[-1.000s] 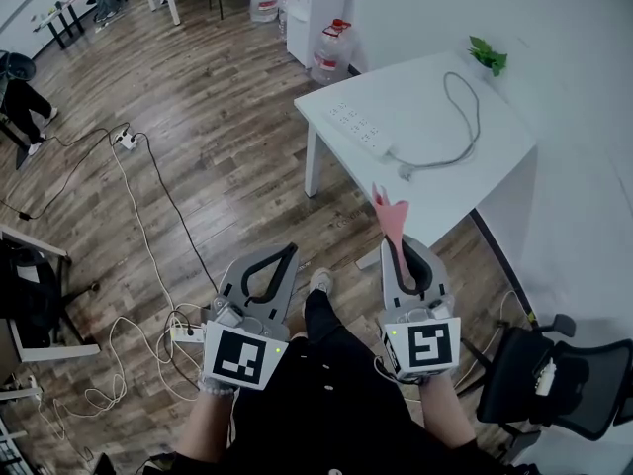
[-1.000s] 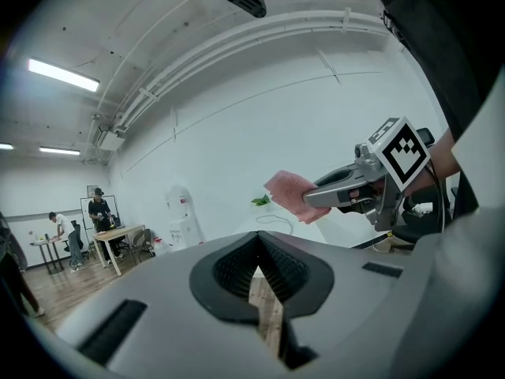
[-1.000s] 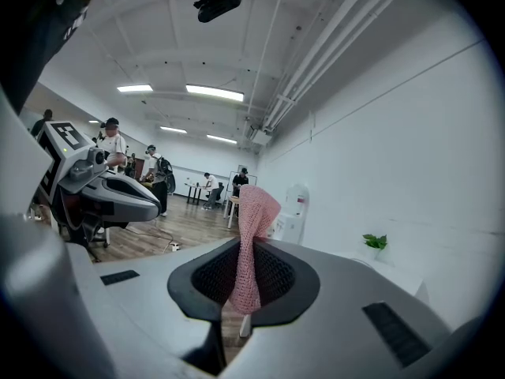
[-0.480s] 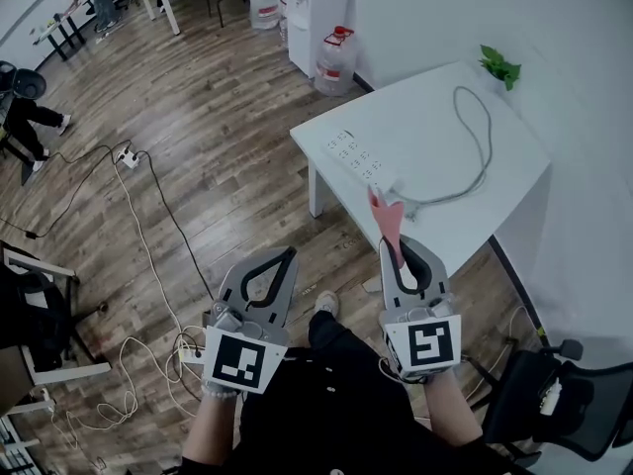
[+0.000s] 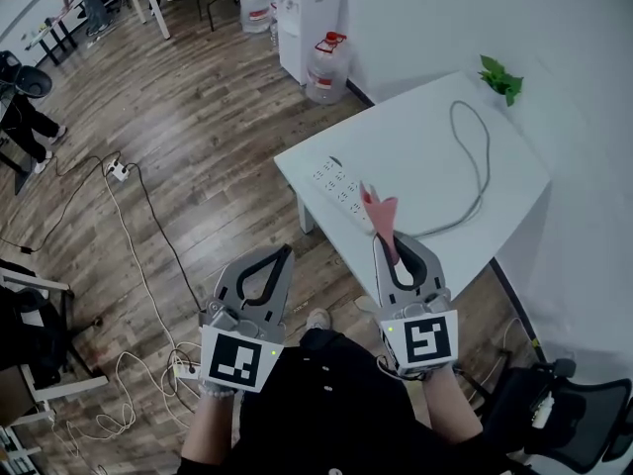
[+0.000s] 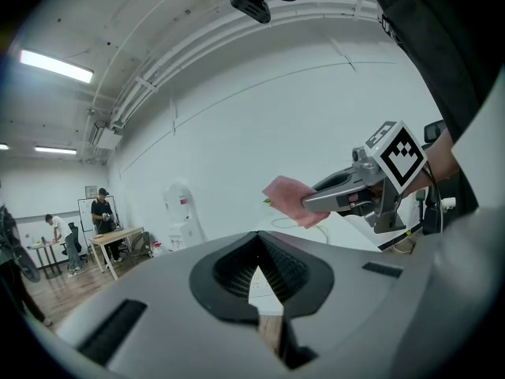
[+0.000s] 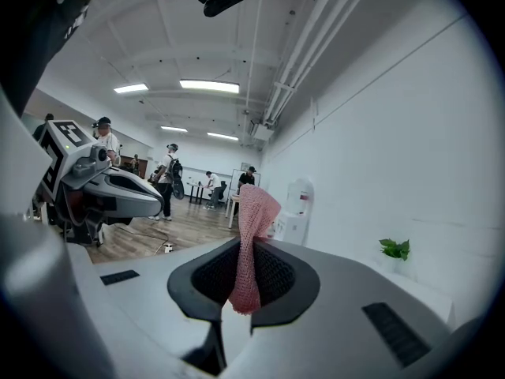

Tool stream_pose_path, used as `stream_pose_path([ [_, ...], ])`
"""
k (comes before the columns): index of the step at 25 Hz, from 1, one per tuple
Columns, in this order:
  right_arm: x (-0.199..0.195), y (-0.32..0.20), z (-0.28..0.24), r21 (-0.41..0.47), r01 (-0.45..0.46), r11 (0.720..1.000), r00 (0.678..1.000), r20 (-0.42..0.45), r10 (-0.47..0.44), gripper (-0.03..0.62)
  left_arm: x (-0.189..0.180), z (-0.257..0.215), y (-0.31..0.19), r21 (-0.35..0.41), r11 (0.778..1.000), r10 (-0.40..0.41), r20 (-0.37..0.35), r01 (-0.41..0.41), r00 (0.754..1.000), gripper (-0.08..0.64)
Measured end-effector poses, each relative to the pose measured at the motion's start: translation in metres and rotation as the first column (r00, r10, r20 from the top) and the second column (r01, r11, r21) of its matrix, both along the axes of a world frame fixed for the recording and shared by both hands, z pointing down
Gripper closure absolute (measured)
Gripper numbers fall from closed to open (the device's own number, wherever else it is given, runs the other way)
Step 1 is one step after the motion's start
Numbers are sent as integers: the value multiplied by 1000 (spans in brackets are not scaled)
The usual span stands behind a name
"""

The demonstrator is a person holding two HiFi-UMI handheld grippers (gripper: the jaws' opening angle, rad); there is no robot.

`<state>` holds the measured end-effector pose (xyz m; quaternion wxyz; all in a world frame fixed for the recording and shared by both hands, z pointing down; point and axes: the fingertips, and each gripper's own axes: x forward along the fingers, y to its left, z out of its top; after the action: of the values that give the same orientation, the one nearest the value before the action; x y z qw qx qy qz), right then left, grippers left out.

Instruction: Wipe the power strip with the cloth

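A white power strip (image 5: 341, 191) lies near the front left edge of the white table (image 5: 425, 166), its grey cable (image 5: 475, 156) looping toward the back. My right gripper (image 5: 388, 243) is shut on a pink cloth (image 5: 381, 216) (image 7: 251, 243) that sticks up past its tips, held in front of the table and short of the strip. My left gripper (image 5: 280, 255) is shut with nothing in it, over the wooden floor left of the table. In the left gripper view the right gripper (image 6: 308, 204) shows with the cloth (image 6: 292, 200).
A small green plant (image 5: 499, 75) stands at the table's far corner. Water jugs (image 5: 321, 55) and a dispenser (image 5: 305, 8) stand by the wall. Cables and another power strip (image 5: 119, 171) trail over the floor at left. An office chair (image 5: 554, 414) stands at bottom right. People work at far desks.
The view has shifted so the table and power strip sit closer under the right gripper. Both grippers stay shut, the cloth still in the right one.
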<state>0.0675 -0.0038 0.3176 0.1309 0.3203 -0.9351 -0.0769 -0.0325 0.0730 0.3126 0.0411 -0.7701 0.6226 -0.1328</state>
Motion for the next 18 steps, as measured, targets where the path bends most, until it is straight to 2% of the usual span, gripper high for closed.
stream_pose_path([
  [7,5,-38,10,-40,-16,999,1000,-6,16,537,4,1,-40,-15,1000,14,5,-14,1000,549],
  [13,1,-49,19,-92,-32,995,998,-53,28,537,0,-3,-62,-27,999,33,10,-33,999,549],
  [18,-4,-65,27,-116,-64,991,998,-25,62,537,-6,0,-83,-33,998,61,11,-60,998,549],
])
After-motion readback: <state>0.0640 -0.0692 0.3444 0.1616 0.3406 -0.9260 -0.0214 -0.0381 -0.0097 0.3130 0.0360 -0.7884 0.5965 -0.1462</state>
